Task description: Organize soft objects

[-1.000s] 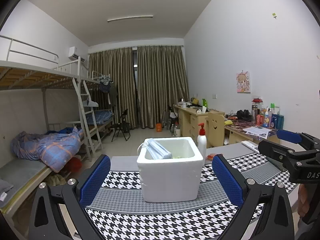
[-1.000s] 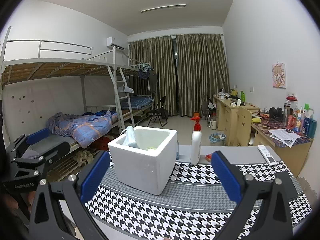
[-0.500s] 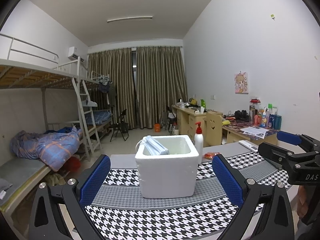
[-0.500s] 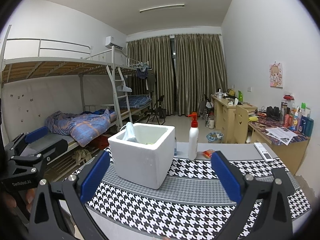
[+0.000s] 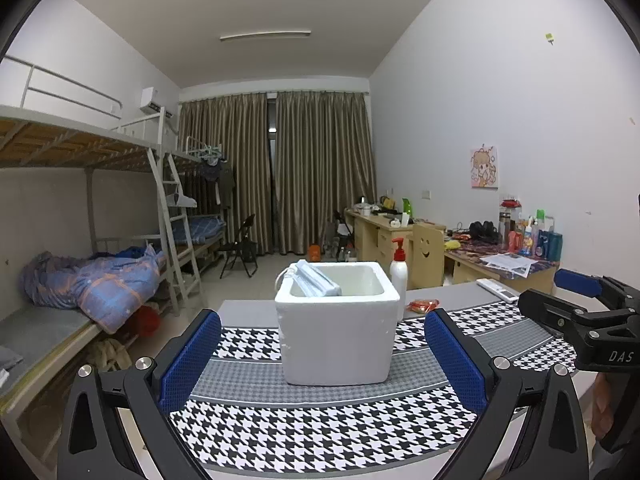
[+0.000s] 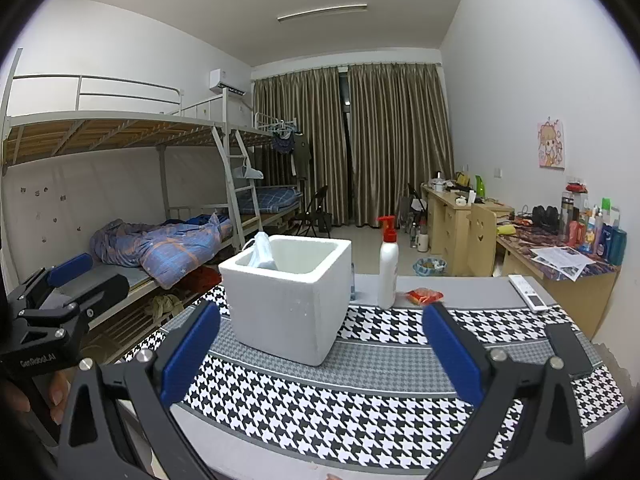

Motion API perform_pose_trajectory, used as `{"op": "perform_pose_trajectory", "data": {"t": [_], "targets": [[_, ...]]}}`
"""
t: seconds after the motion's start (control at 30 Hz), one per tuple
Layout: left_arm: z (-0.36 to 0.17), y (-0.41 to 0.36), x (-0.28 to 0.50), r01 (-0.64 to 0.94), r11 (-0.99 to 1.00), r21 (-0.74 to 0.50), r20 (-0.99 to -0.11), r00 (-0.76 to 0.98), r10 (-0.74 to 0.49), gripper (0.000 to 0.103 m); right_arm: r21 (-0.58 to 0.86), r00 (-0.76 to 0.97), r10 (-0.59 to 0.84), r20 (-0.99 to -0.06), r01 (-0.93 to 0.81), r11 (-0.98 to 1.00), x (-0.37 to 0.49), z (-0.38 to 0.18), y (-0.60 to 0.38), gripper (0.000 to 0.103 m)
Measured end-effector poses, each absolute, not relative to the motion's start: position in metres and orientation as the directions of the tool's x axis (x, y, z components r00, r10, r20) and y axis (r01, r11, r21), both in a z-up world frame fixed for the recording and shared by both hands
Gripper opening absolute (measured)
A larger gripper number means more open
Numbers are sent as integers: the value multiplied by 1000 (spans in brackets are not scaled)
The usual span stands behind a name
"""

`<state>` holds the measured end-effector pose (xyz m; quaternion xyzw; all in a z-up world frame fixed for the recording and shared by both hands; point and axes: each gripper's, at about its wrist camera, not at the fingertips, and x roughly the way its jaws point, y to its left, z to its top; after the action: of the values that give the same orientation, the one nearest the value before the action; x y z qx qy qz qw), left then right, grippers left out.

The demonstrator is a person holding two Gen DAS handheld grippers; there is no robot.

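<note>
A white foam box [image 5: 336,328] [image 6: 290,296] stands on the houndstooth cloth [image 5: 320,428] [image 6: 360,396]. A pale blue soft packet [image 5: 314,284] [image 6: 262,254] leans out of the box at its left rim. My left gripper [image 5: 322,356] is open and empty, back from the box and level with its front wall. My right gripper [image 6: 320,356] is also open and empty, to the right of the left one, which shows at the left edge [image 6: 60,300] of its view. The right gripper appears at the right edge [image 5: 588,320] of the left wrist view.
Behind the box stand a white pump bottle [image 5: 399,272] [image 6: 388,268] and a small red packet [image 5: 422,305] [image 6: 425,296]. A white remote [image 6: 526,292] and a dark phone [image 6: 568,350] lie at the table's right. Bunk beds stand left, cluttered desks right.
Both grippers have pulled back and lowered; the box looks smaller and I see less of its inside. Both stay open and empty.
</note>
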<state>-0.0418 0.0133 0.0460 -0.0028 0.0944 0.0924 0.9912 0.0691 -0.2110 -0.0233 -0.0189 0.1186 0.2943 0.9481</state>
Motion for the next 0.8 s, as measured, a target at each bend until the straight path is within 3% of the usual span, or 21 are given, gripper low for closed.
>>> {"op": "perform_pose_trajectory", "data": {"t": [0.8], "targets": [[29,9,-59,-182,983,-6,-182,967,178,102,47,794,563,-230,-568,821,52,-42,-218,102]]}}
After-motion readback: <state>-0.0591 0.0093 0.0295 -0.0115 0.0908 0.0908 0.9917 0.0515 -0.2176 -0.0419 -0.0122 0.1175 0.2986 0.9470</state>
